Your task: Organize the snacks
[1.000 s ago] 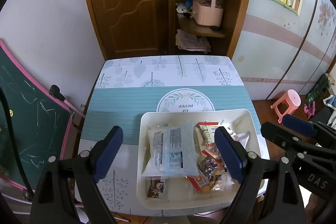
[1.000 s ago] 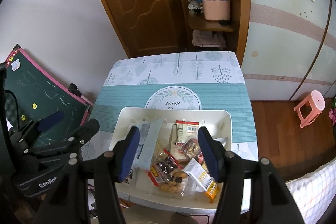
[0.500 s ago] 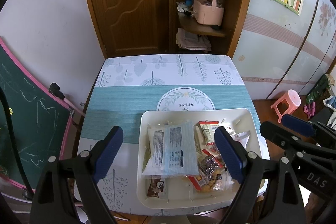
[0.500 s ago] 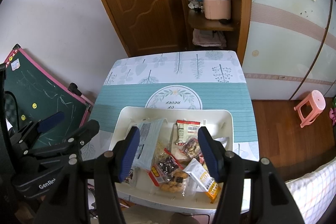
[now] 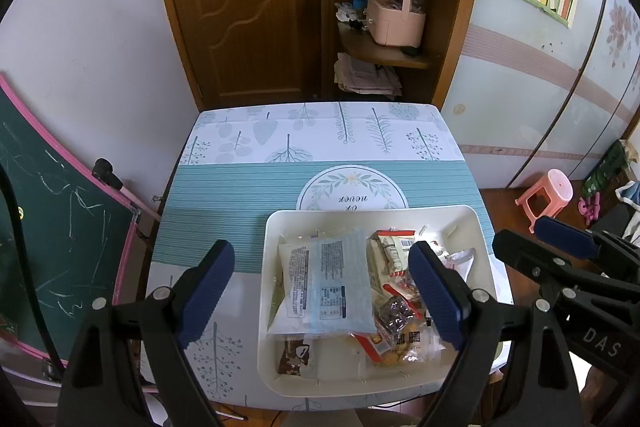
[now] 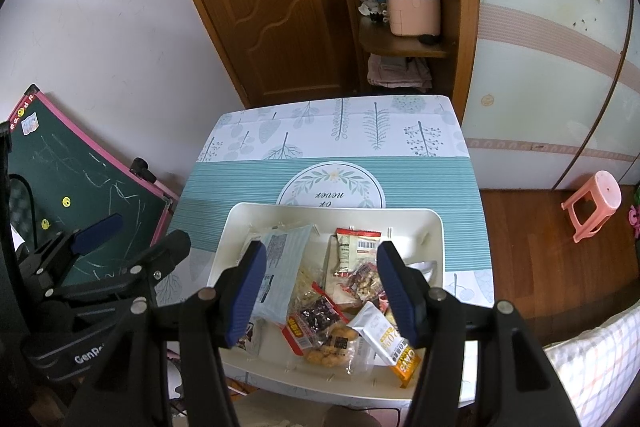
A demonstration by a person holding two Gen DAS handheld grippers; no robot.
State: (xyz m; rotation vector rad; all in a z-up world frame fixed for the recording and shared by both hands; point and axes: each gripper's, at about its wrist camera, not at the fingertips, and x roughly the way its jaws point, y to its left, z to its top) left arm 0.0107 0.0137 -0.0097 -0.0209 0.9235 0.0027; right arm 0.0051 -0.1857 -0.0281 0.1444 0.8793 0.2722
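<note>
Below your wide-open, empty left gripper (image 5: 322,291), the blue packet (image 5: 340,281) lies long axis away from you in the tray (image 5: 476,223); right gripper (image 6: 322,293) half-open, empty.

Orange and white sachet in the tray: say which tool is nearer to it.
Right. The right tool hangs open above the tray with the sachet beside its right finger; the left tool, also open, hangs over the tray's left side.
</note>
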